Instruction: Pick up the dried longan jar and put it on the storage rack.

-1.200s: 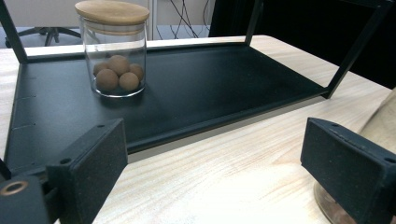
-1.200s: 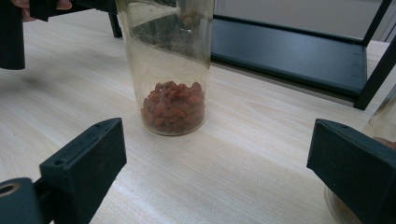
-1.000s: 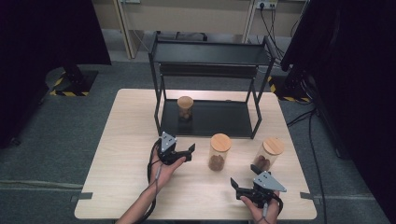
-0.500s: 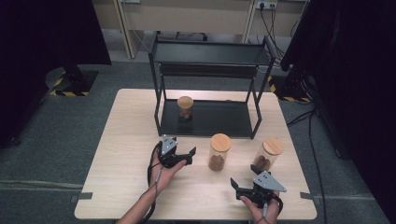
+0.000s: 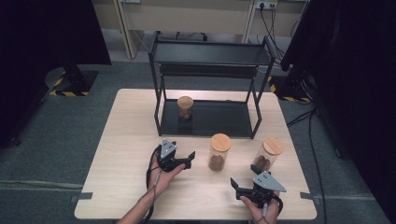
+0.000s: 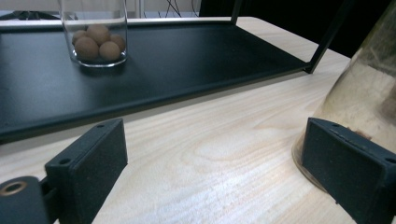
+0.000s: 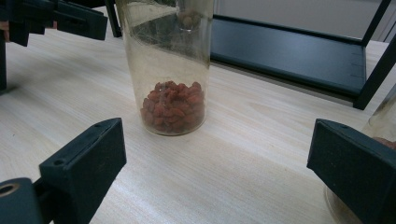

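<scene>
In my left tool's view, the middle jar [image 6: 369, 88] runs off the right edge, and my own pad hides its base. The shelf jar [image 6: 95, 32] is cut at the top, lid unseen. My right tool's view crops the middle jar's [image 7: 170, 60] top too, and leaves a mere sliver of the right jar [image 7: 385, 123] at the edge; I can't tell its contents there.
</scene>
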Demonstrator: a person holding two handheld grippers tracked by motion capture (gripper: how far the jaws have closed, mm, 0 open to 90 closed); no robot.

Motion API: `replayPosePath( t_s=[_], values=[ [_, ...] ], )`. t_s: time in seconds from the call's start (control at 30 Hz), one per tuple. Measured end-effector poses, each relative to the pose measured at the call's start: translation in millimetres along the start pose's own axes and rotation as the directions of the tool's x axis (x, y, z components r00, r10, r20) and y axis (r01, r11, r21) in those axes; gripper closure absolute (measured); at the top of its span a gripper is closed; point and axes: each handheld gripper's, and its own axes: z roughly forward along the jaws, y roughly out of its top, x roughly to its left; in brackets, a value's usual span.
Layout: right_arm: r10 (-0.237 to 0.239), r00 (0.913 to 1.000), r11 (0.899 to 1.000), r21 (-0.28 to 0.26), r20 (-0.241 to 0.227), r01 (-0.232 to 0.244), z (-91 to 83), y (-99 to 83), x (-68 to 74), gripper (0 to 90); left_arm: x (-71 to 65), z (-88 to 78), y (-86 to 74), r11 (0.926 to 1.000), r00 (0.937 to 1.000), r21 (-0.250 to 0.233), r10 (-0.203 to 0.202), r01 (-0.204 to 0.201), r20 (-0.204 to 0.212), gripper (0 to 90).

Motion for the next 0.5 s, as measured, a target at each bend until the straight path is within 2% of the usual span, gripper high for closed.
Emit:
replayPosePath(
  t_s=[0.27, 0.5],
  values=[
    [0.002, 1.0, 1.0, 0.002, 0.003, -0.002, 0.1, 0.1, 0.0, 4.4, 1.1, -1.3, -3.4, 0.9999, 0.9999, -0.003, -0.014, 0.014, 0.002, 6.0],
    [0.009, 0.9999, 1.0, 0.002, 0.005, -0.009, 0.2, 0.1, -0.5, 4.3, -0.6, -1.6, -3.7, 1.0, 1.0, -0.005, 0.003, -0.003, 0.003, 6.0]
  ],
)
